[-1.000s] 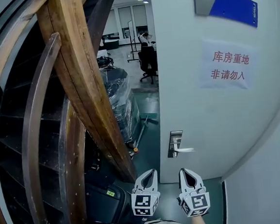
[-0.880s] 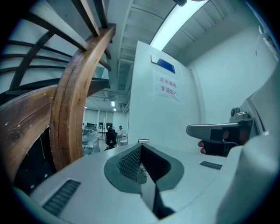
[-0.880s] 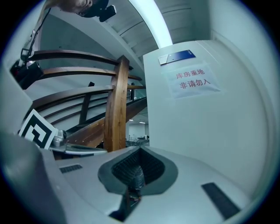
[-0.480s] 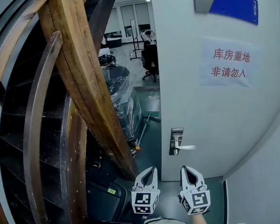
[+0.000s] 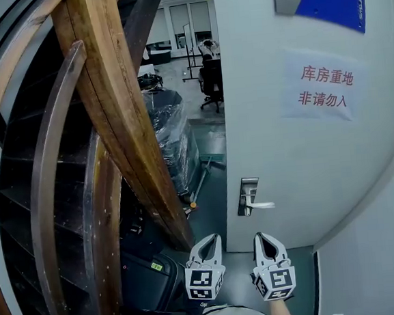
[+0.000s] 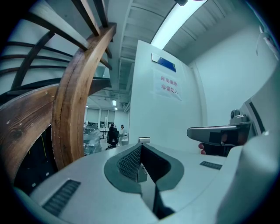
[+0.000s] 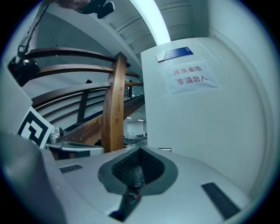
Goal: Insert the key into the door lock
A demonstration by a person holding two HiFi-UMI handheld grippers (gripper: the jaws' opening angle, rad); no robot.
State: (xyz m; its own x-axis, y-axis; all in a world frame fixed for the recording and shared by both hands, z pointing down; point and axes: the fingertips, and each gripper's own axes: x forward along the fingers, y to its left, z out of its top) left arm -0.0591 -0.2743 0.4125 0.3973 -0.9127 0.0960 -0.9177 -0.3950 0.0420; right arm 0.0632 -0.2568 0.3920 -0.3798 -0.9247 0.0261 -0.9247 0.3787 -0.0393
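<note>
As I judge it, the step in hand is the approach: the key is already carried, but it has not reached the lock. The right gripper is clenched. In its own view the 2 jaws are pressed together on a small thin grey metal key — at least I take it for the key, since it is too small to show its shape well. The left gripper is also closed, with nothing between its jaws. It hangs just beside the right one and touches nothing. In the head view both are below the silver lock plate with its lever handle, which sits low on the left edge of the tall white door. The door stands ajar, so an office room shows past that edge, beside a broad brown wooden stair beam. I cannot make out the keyhole from here. The next move calls for lifting the right gripper and bringing it forward to the lock plate, then lining the key with the slot before any push — a small error in angle would make the tip scrape on the metal. Because the door can probably swing, the push should be gentle, or the left gripper may steady the door's edge.
</note>
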